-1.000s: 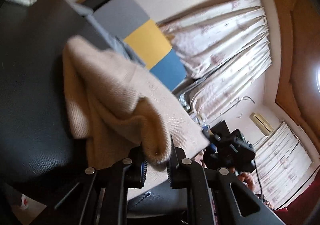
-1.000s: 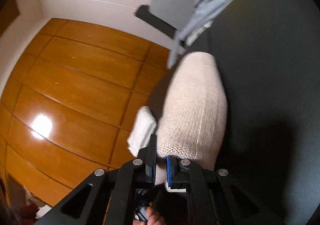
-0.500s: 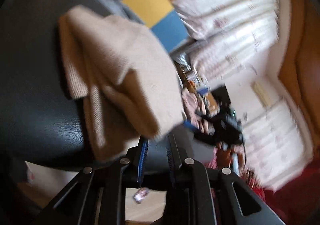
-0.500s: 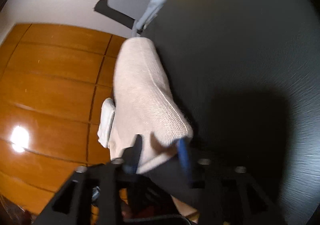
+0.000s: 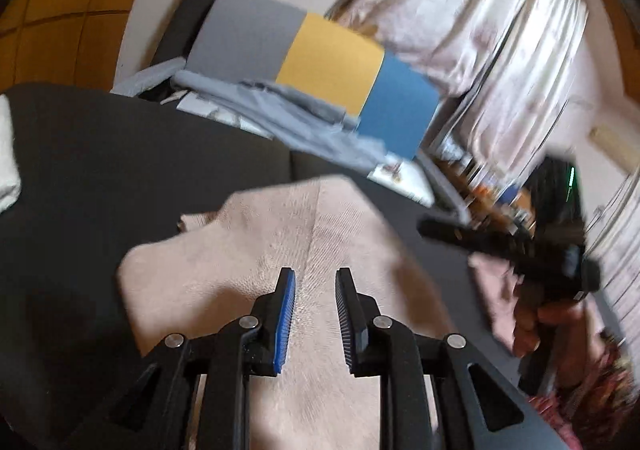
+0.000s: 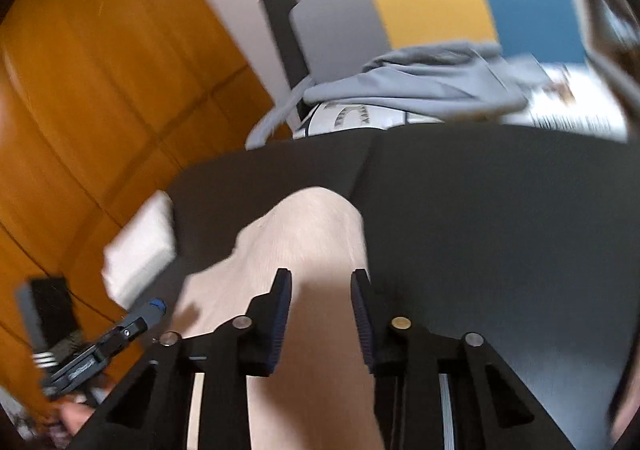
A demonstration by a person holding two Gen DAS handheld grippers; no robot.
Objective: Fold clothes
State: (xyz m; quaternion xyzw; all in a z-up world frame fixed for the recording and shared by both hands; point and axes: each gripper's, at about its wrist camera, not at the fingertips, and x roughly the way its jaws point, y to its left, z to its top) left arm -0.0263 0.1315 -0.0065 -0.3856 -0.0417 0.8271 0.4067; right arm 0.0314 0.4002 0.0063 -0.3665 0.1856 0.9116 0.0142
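Note:
A beige knit garment (image 5: 280,242) lies folded on the black surface (image 5: 120,145). My left gripper (image 5: 315,278) hovers just above it, open, with nothing between the blue pads. The other gripper shows at the right of the left wrist view, held in a hand (image 5: 532,314). In the right wrist view the same beige garment (image 6: 316,234) lies under my right gripper (image 6: 322,278), which is open and empty over its near part. The left gripper's body (image 6: 104,346) appears at the lower left there.
A folded white cloth (image 6: 140,246) rests at the black surface's left edge. Grey-blue clothes (image 5: 280,109) and a printed white garment (image 6: 352,117) are piled at the far edge, before a grey, yellow and blue panel (image 5: 328,61). Curtains (image 5: 500,29) hang right; wooden wall (image 6: 100,89) left.
Both grippers have let go of the beige garment and opened. The garment, held up before, now lies flat on the black surface, and both cameras have swung to face it level.

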